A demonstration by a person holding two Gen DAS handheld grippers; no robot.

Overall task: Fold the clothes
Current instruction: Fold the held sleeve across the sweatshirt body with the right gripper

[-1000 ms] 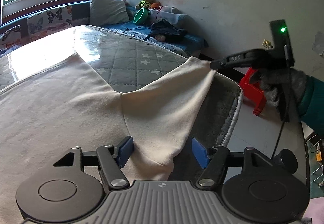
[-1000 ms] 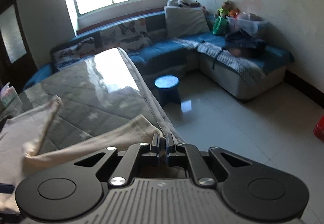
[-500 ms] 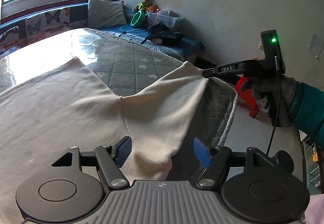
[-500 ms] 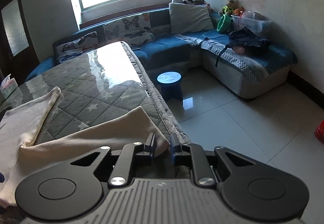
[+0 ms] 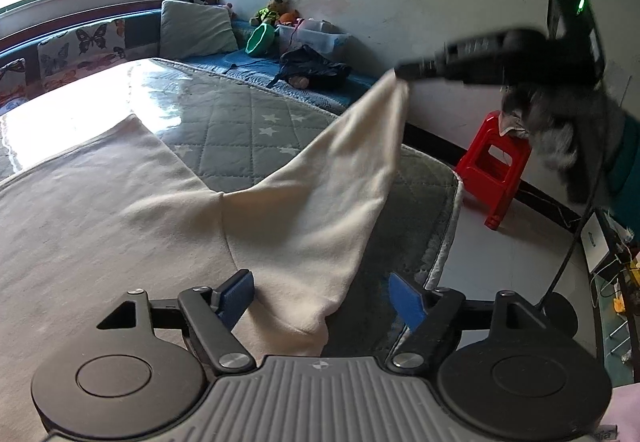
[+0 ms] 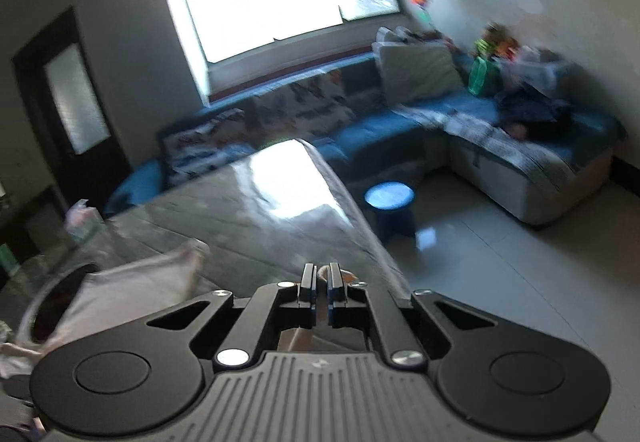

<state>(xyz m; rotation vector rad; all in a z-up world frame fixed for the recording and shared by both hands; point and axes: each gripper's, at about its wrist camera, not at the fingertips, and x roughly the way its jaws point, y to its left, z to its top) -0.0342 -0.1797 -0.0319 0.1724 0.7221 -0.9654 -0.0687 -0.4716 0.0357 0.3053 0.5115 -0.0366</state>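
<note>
A cream long-sleeved garment (image 5: 100, 210) lies spread on a grey quilted table (image 5: 240, 122). Its sleeve (image 5: 320, 202) stretches up to the right, its cuff pinched by my right gripper (image 5: 400, 72), held by a gloved hand. In the right wrist view that gripper (image 6: 321, 282) is shut on a bit of cream cloth, with the garment (image 6: 132, 282) blurred at lower left. My left gripper (image 5: 322, 294) hovers low over the sleeve's near end; its blue pads stand wide apart and are opening, cloth lying between them untouched.
The table's padded edge (image 5: 452, 210) runs close on the right, with a red plastic stool (image 5: 496, 170) on the tiled floor beyond. A blue corner sofa (image 6: 520, 130) with cushions and toys lines the far wall. A blue round stool (image 6: 390, 202) stands by the table.
My right gripper has lifted the sleeve cuff off the table edge, so the sleeve now hangs taut in the air. The left gripper's pads have spread a little wider; it stayed in place.
</note>
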